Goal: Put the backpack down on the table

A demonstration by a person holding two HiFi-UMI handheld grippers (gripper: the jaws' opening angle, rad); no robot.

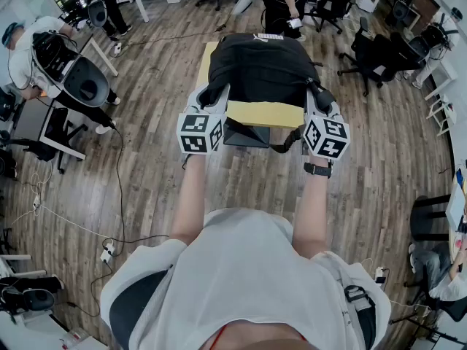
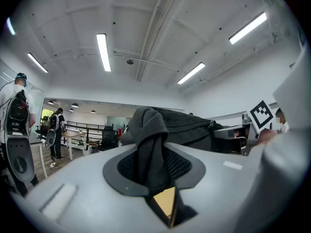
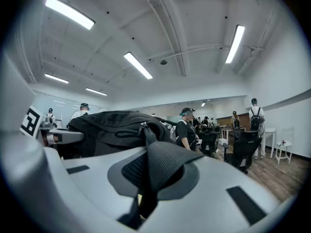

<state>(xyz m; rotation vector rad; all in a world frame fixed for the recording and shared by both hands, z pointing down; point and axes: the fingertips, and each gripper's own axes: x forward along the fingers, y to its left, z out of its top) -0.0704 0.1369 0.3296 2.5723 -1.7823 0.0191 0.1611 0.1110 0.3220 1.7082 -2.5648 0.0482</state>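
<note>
"Backpack of black fabric (image 1: 263,68) sits over the yellow table (image 1: 266,114); contact is unclear."
"Grips?"
"The left gripper (image 2: 153,171) pinches a dark fabric fold (image 2: 146,144), the right gripper (image 3: 148,176) a black webbing strap (image 3: 163,161), both nearly closed. They should lower level and together, releasing only once the weight settles."

Wood-plank floor (image 1: 153,188) spreads around me, cables (image 1: 69,223) trailing across it and black office chairs (image 1: 376,57) standing about. Above me, strip lights (image 2: 103,52) glow on a white ceiling (image 2: 194,28).
</note>
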